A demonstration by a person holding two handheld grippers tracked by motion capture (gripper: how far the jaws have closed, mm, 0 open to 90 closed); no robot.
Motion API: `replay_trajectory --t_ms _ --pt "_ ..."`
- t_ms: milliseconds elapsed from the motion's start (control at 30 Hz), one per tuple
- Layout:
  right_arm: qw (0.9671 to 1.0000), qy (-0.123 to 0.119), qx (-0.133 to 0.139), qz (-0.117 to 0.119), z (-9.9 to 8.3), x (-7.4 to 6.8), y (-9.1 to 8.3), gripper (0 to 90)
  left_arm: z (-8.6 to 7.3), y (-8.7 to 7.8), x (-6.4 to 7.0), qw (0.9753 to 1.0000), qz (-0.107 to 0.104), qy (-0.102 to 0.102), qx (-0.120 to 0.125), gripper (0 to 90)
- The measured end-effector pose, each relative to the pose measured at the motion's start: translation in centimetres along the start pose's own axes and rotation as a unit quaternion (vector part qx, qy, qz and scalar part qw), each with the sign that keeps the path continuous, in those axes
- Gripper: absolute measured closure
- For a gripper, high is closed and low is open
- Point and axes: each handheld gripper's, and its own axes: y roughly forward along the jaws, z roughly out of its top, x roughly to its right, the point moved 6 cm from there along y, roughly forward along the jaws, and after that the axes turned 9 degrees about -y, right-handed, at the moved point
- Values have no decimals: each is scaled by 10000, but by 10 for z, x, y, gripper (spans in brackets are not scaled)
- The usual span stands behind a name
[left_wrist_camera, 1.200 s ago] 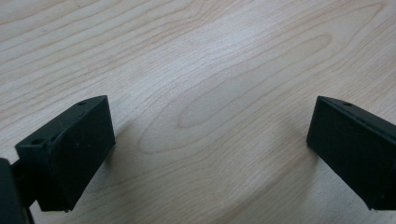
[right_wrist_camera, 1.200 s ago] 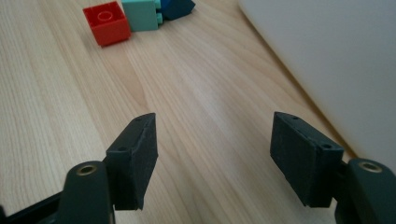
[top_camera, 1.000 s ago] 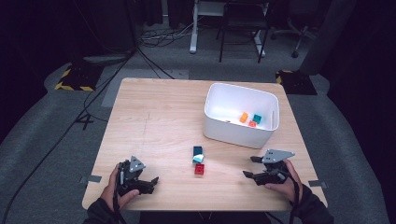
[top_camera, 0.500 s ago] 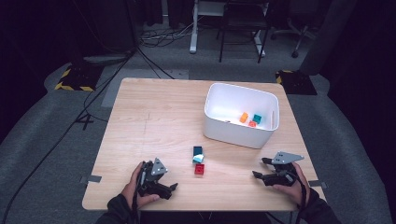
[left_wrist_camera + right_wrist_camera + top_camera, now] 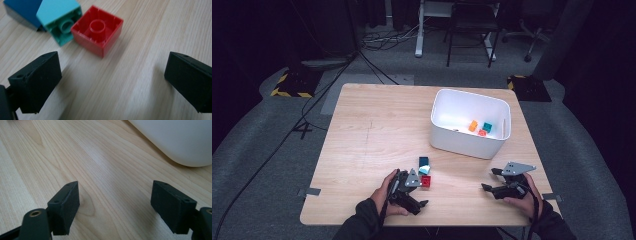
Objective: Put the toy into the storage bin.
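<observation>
Red brick (image 5: 97, 31) lies on its side on the bench (image 5: 362, 145), hollow underside with round centre tube facing the left gripper view; square, glossy plastic. It touches a teal brick (image 5: 61, 18), also tipped over, hollow side showing. Dark blue brick (image 5: 21, 10) sits beyond the teal one, cut off by the frame edge, shape unclear. In high view all three form a short row, red brick (image 5: 426, 181) farthest from the white bin (image 5: 469, 125), blue nearest it. Left hand-held gripper (image 5: 112, 82) is just short of the red brick, jaws spread wide, nothing between them. Right hand-held gripper (image 5: 115, 205) is well apart from the red brick, just beside the bin, jaws spread, holding nothing. Small orange and teal pieces inside the bin are too small to make out.
</observation>
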Motion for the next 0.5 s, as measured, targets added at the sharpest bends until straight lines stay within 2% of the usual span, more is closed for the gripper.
replay_trajectory --t_ms 67,100,200,267,300,367,433,467,500 --pt "10000 4 0 6 0 0 0 233 4 4 1 10000 -36 -9 -6 12" --pt "10000 6 -1 8 0 0 0 234 6 5 0 10000 24 -14 17 12" --pt "10000 -19 12 9 0 0 0 234 11 9 0 10000 28 -9 40 13" --pt "10000 -20 10 14 0 0 0 233 13 9 0 10000 -25 -21 71 43" --pt "10000 -21 13 15 0 0 0 233 14 9 0 9999 -12 3 120 86" --pt "10000 -17 19 14 0 0 0 233 17 10 0 9996 3 -22 282 228" --pt "10000 -23 19 16 0 0 0 233 18 10 0 9997 -40 72 242 271" --pt "10000 -20 19 16 0 0 0 233 19 10 0 9995 -43 21 311 321" --pt "10000 -22 17 15 0 0 0 233 20 9 -1 9994 -27 154 294 376"
